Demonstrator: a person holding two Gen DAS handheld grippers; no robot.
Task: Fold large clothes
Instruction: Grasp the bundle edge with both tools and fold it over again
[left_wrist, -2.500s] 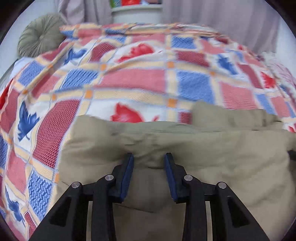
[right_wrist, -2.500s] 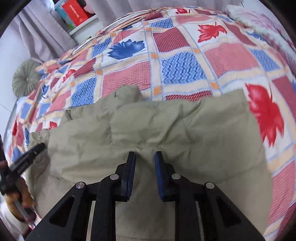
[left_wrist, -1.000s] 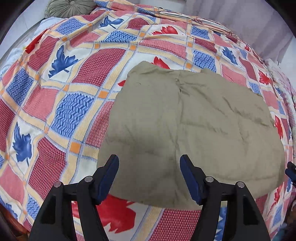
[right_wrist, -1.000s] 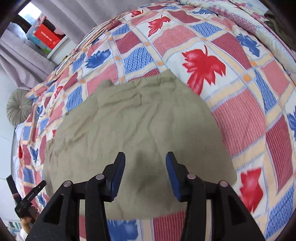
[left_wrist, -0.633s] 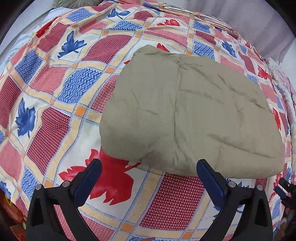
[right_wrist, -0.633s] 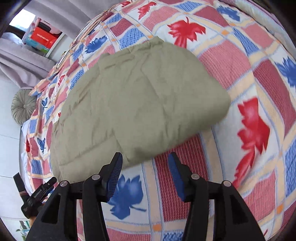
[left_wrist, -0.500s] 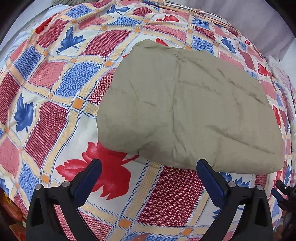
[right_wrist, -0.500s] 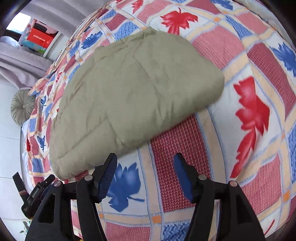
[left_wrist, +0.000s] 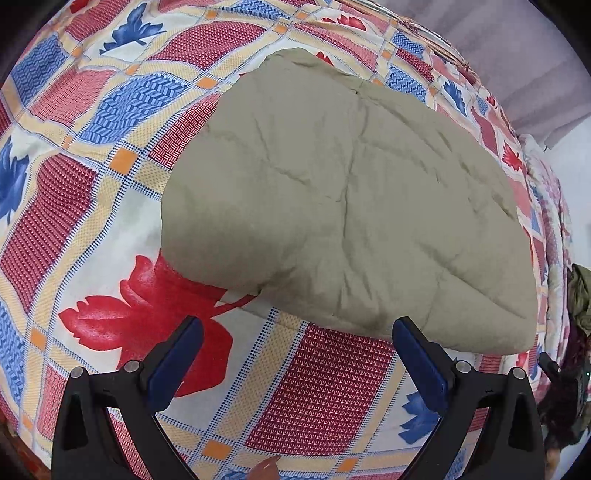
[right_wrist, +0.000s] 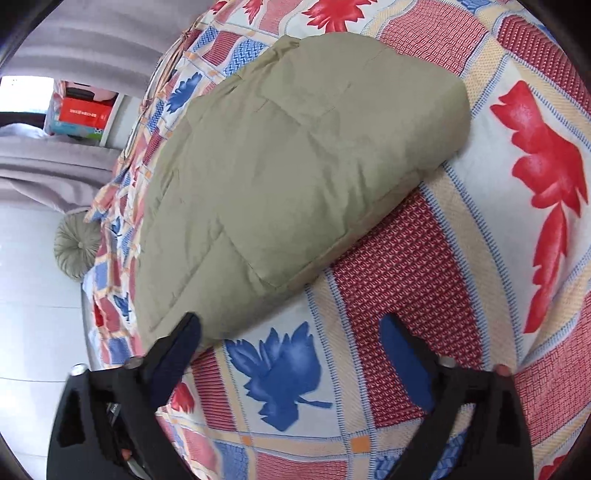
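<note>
My left gripper (left_wrist: 295, 354) stands wide and empty, my right gripper (right_wrist: 291, 347) is opening empty, near the folded olive quilted jacket (left_wrist: 347, 206) on the patchwork bedspread (left_wrist: 74, 206); soft, puffy, best pinched at its near hem.

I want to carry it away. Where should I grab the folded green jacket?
Probably the thick near edge of the jacket, coming low from the front. It lies flat and puffy on the bedspread, and that edge lifts slightly. The left gripper is open; the right gripper's jaws are opening, empty.
</note>
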